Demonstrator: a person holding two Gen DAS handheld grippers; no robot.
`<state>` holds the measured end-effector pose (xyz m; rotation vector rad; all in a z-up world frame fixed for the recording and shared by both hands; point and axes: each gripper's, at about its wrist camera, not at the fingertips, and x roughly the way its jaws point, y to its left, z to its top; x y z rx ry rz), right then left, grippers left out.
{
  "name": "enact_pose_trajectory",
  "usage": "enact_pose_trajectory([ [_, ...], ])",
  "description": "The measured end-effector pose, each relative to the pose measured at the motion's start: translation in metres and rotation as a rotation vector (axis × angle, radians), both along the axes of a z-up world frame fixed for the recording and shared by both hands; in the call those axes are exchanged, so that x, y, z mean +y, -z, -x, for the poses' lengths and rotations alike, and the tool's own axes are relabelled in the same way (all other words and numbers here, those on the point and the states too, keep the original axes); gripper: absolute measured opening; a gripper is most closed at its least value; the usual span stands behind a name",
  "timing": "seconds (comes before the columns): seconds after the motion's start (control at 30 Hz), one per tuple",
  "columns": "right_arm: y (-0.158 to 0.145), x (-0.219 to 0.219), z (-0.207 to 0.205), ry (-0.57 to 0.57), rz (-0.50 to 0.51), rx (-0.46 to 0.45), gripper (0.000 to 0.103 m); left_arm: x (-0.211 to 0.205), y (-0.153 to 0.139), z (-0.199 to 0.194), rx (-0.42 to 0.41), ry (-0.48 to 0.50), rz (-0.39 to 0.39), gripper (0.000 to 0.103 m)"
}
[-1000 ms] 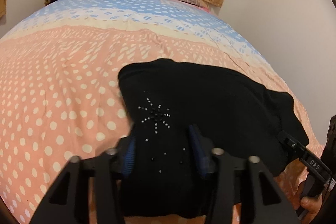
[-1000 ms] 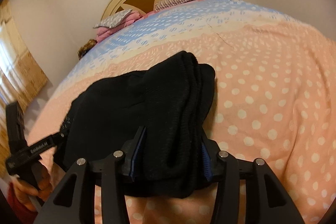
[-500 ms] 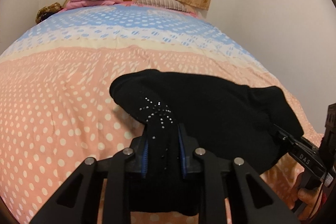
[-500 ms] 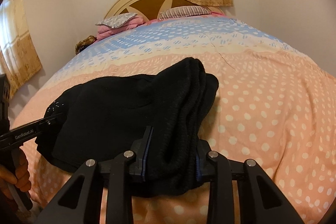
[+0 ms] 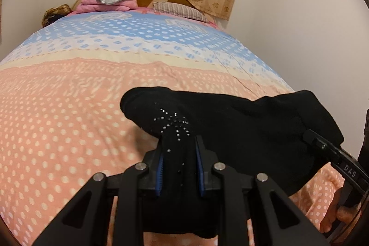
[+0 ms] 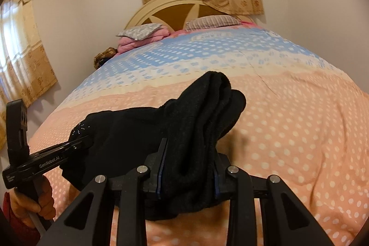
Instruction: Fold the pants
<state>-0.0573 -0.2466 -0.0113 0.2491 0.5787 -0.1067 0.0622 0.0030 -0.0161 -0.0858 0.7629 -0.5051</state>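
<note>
Comparing this moment with a second earlier, both pairs of tongs are found clamped where they stood open around the cloth. The left gripper (image 5: pixel 179 159) is now pinched narrow on a bunched edge of the black pants (image 5: pixel 230 130), just below the small studded star (image 5: pixel 174 122). The right gripper (image 6: pixel 188 171) is closed on a thicker wad of the same pants (image 6: pixel 196 130), so its jaws are kept wider apart by the bulk.

The pants are also seen a little higher than before: the gripped edges are raised off the dotted bedspread (image 5: pixel 57 119), while the far part of the garment seems to rest on it, near the foot of the bed. By this it is judged that the grasp is made and a lift has begun, so that the near half can be carried over for a fold; the fold itself is not yet laid.

Much is concealed. The near hem is cut off by the tongs and by the lower rim of both views. How many layers are held cannot be told, since the black cloth shows almost no seams or creases. Waistband and leg ends cannot be told apart. Of the person, only a hand (image 6: pixel 34 202) and a red sleeve are caught at the margins.
</note>
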Motion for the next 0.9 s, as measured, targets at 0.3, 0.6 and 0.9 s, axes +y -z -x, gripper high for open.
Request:
enact_pose_trajectory([
  [0.3,-0.024,0.052,-0.037,-0.111,0.033,-0.035,0.032,0.046,-0.01,-0.017,-0.035,-0.11,-0.001,0.024],
  [0.6,-0.031,0.124,-0.088,-0.266,0.049,-0.038,0.032,0.12,-0.008,-0.036,-0.035,-0.28,-0.004,0.024],
  [0.9,-0.032,0.213,-0.161,-0.429,0.045,-0.047,0.032,0.182,-0.009,-0.069,-0.073,-0.46,-0.085,0.023],
])
